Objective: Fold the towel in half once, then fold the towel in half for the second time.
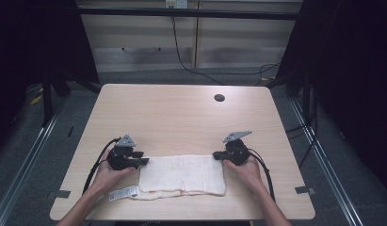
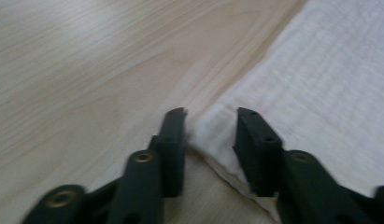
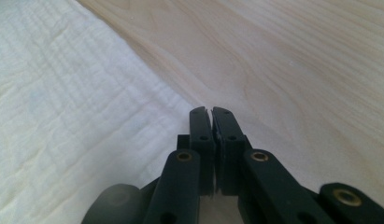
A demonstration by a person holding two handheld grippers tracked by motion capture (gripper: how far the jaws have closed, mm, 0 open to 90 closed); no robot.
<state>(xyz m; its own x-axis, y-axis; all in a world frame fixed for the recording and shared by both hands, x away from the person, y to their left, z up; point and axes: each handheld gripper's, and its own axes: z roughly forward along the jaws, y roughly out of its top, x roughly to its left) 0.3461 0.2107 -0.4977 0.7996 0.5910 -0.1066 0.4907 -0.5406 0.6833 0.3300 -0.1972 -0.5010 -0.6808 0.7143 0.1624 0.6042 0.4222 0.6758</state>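
I am looking down on a pale wooden worktop with a folded white towel lying flat near its front edge, between my two hands. A small printed label is sticking out at the towel's front left corner, resting on the wood.

My left tool is sitting at the towel's far left corner, with my left hand wrapped around its body. In the left gripper view the left tool is released: the two black jaws are standing apart, and the towel's corner is lying in the gap between them, one jaw over bare wood and the other over the cloth. I cannot tell whether either jaw is touching the fabric.

My right tool is sitting at the towel's far right corner, held by my right hand. In the right gripper view the right tool is clenched, the jaws pressed together with barely a slit between them, right at the towel's edge. I cannot tell whether any cloth is pinched inside them.

Further back on the worktop, a dark round hole is showing near the far right side, well apart from the towel. Black cables are trailing from both tools toward me.
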